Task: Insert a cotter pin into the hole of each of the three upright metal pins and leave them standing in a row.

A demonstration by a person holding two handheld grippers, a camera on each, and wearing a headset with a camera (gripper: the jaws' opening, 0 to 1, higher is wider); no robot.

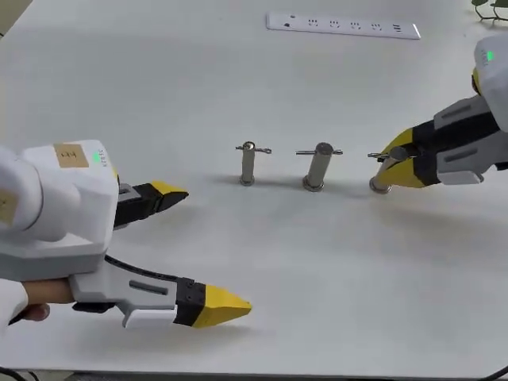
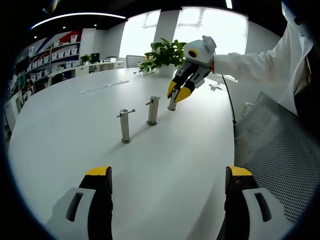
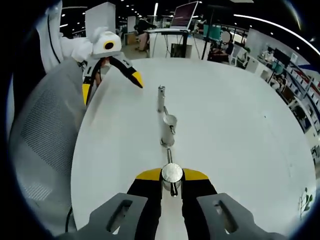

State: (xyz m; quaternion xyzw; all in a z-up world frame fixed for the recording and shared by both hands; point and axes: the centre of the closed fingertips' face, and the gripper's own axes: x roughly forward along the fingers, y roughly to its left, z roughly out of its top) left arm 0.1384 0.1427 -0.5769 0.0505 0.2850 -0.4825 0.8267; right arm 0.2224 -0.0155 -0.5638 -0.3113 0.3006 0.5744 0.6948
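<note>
R gripper (image 1: 390, 163) comes in from the worktop's (image 1: 238, 79) right edge, jaws closed tight on the head of the third pin (image 1: 380, 184). In the right gripper view the yellow tips press both sides of the pin top. Cotter pin (image 1: 375, 155) pokes out the far side of the tips, so prob already through the hole. Grip looks meant to steady the pin while the cotter seats, but can't tell if the tips also pinch the cotter's loop end. Next along the row, twd the left edge: middle pin (image 1: 317, 168) w/ cotter (image 1: 319, 152) across its top, then first pin (image 1: 248, 167) w/ cotter (image 1: 254, 149). Both upright, apart, untouched. Row sits mid-worktop, roughly parallel to the near edge, which keeps all 3 in easy reach. L gripper (image 1: 205, 248) near the near-left corner, jaws wide apart, holding nothing, well clear of the row. Reads as parked, no job on this pin. Power strip (image 1: 343, 25) by the far edge, not involved. Judgement: last insertion about done, what's left is letting go w/o tipping the pin.
</note>
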